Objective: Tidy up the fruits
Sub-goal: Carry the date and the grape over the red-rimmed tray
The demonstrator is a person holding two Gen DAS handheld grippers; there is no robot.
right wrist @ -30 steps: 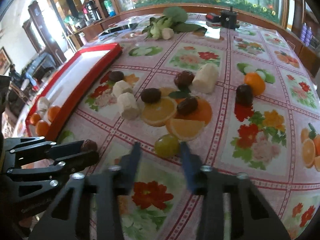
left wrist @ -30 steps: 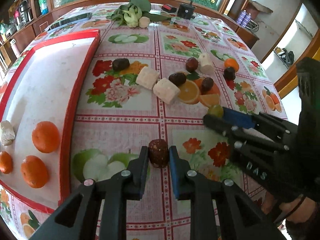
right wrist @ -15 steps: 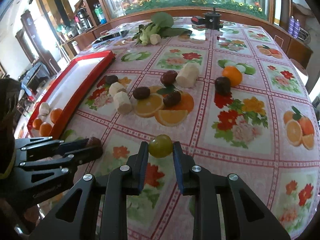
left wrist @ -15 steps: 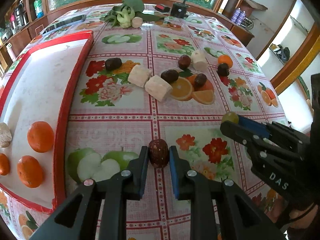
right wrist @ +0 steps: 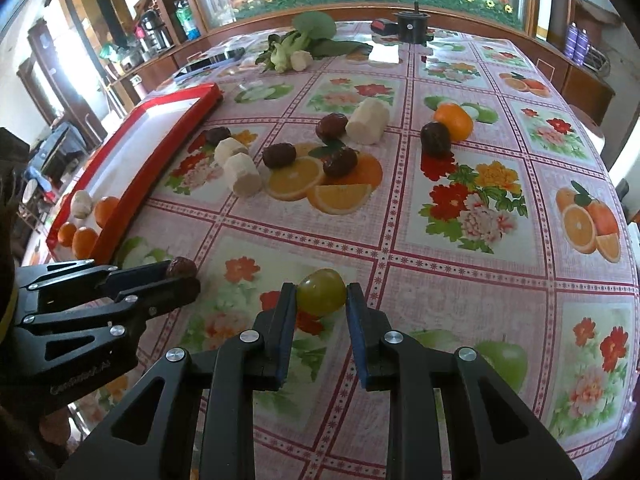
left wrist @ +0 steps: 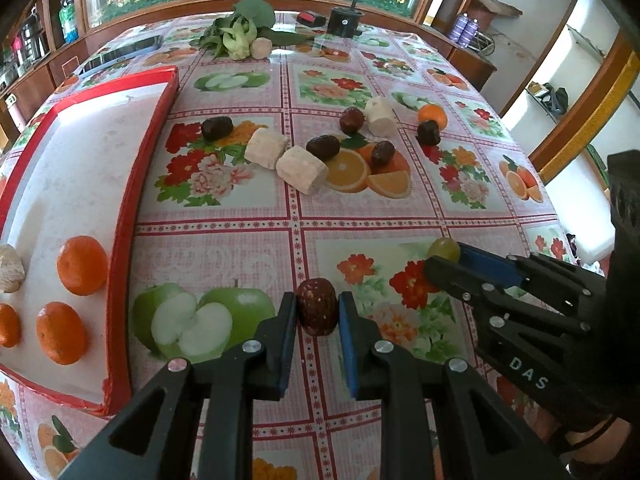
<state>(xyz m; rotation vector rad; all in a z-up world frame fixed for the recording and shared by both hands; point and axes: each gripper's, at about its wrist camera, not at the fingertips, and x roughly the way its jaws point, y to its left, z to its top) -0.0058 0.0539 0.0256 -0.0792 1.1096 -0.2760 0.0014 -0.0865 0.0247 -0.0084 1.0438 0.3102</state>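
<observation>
Worktop [left wrist: 248,216] with the fruit-print cloth fills both views, red tray [left wrist: 132,208] along its left side. Tray already has three oranges [left wrist: 82,265] and a pale chunk at its near end; rest of it is bare.

Loose on the cloth mid-worktop: several dark dates [right wrist: 279,155], three pale root pieces [right wrist: 242,174], one orange [right wrist: 454,121]. All well apart from the tray.

Change over the last second: right tool [right wrist: 321,298] was open around the green grape [right wrist: 321,291]; now it's clenched on it and the grape is off the cloth. Left tool [left wrist: 317,310] no change, clamped on a dark date [left wrist: 317,306], also lifted.

So both my tools are loaded, pick phase done on both sides. My read: next is carrying both over to the tray's bare part and dropping them by kind. Grape is soft and round, so it may roll on release.
</observation>
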